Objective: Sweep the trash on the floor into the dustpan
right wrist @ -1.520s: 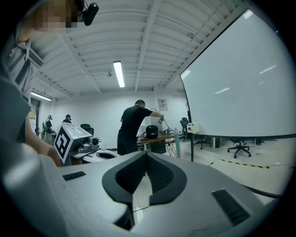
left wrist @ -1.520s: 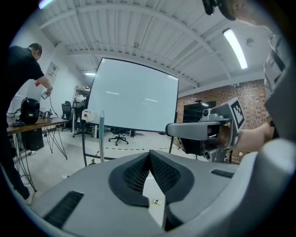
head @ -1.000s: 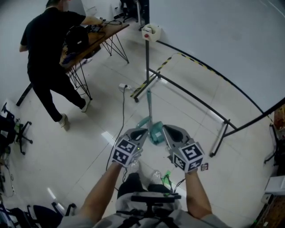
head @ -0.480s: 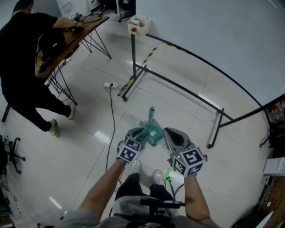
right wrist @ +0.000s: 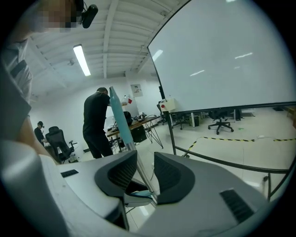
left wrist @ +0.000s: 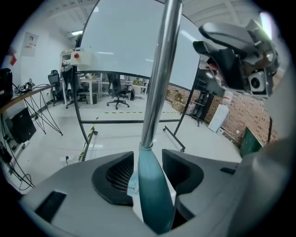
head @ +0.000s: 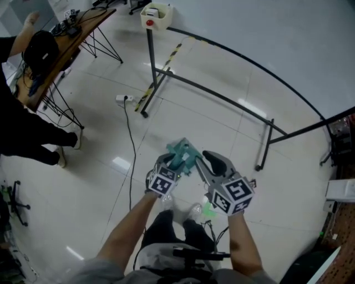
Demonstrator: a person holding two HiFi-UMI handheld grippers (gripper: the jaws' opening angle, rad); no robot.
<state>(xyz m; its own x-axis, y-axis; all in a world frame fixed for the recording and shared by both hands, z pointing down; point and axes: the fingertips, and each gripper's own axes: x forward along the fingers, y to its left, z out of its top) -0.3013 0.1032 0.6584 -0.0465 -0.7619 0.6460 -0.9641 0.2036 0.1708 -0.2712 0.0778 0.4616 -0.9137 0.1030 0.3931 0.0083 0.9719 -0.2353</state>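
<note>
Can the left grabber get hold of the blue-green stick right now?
Probably yes. The teal handle already stands between the jaws of the left gripper, which have just been opening and show a gap on each side of it. Nothing blocks it, so closing should catch it.

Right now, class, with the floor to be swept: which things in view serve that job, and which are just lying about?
For the job: teal sweeping set; thick teal-gripped pole; thin teal-topped pole.
Lying about: power strip; desk; black bag; white box on the black stand; office chair.
</note>
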